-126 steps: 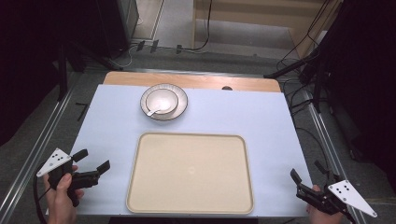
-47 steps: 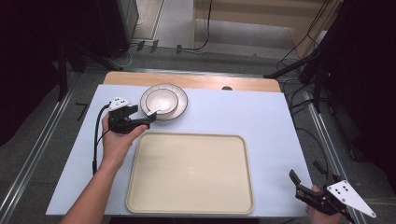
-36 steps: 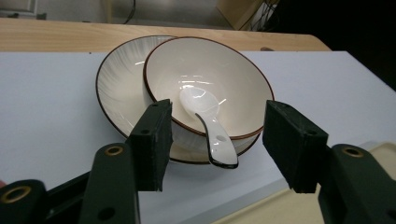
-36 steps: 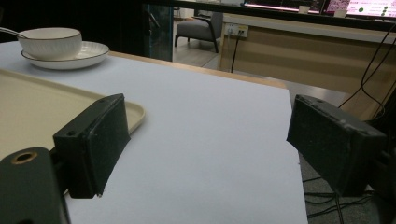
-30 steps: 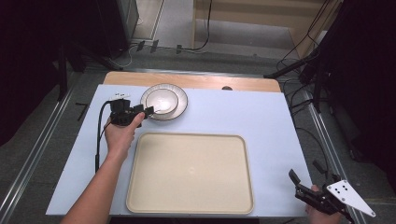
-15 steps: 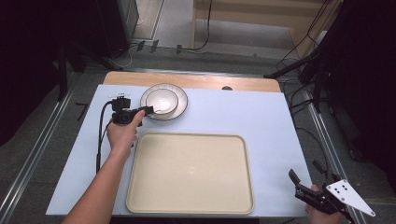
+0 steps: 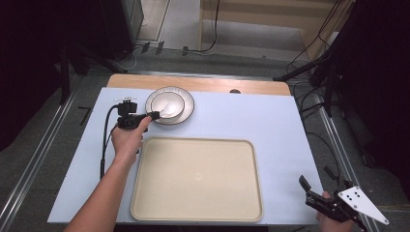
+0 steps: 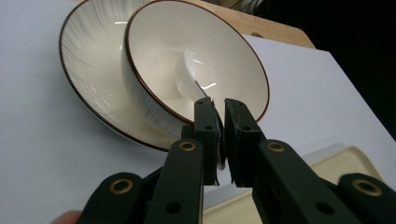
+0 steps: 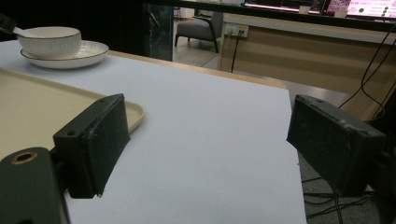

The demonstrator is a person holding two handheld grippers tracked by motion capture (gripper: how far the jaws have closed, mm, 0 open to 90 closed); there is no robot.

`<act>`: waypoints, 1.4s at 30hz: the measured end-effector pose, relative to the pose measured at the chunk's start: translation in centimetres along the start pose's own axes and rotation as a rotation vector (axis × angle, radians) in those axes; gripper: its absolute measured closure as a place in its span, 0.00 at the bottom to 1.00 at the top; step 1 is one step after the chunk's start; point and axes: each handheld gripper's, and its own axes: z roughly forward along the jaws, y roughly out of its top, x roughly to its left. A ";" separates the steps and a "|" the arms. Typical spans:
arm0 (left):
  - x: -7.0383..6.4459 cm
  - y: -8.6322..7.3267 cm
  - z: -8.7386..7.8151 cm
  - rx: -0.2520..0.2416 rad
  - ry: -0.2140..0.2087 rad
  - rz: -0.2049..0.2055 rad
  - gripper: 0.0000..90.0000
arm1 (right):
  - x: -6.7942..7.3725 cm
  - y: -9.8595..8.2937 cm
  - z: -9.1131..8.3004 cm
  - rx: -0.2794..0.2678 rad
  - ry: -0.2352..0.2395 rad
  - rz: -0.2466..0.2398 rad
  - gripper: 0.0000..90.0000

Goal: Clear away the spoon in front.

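- Left gripper [image 7: 153,115] is reaching over the near-left rim of the bowl [image 7: 166,105], jaws nearly closed on the white spoon [image 8: 189,74] handle — pinching it by the tip so the scoop can come out without tipping the bowl.
- The spoon is lying inside the bowl, scoop toward the centre, handle pointing to about 8 o'clock where the gripper is meeting it.
- The bowl is sitting on a ribbed saucer plate [image 7: 186,114] at roughly 11 o'clock on the blue mat [image 7: 270,125], just beyond the far edge of the tray [image 7: 196,179].
- The tray is sitting bare at mat centre, probably waiting as the drop zone.
- Right gripper [image 7: 314,193] is idling at 5 o'clock off the mat corner, jaws spread wide, holding nothing — being kept clear of the left hand's [image 7: 126,140] work.
- Risk as I judge it: thin grip on a glazed handle, it could slip.
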 end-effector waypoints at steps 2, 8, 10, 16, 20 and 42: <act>-0.2 0.0 0.1 -0.001 0.010 0.013 0.96 | 0.0 0.0 0.0 -0.001 0.000 0.001 0.15; -0.8 -0.1 0.3 0.008 0.038 0.057 0.96 | 0.0 0.0 0.0 -0.004 -0.001 0.001 0.15; -0.9 -0.1 0.3 0.010 0.040 0.067 0.96 | 0.0 0.0 -0.1 -0.005 -0.001 0.001 0.15; -1.6 -0.1 0.4 0.016 0.063 0.140 0.97 | 0.0 0.1 -0.1 -0.004 0.000 0.000 0.15; -1.7 0.1 0.0 -0.025 0.055 0.127 0.97 | 0.0 0.1 -0.2 -0.005 -0.002 0.002 0.15; -3.3 -2.0 -6.6 -0.194 0.063 0.163 0.97 | 0.1 0.2 -0.1 -0.014 0.000 -0.002 0.15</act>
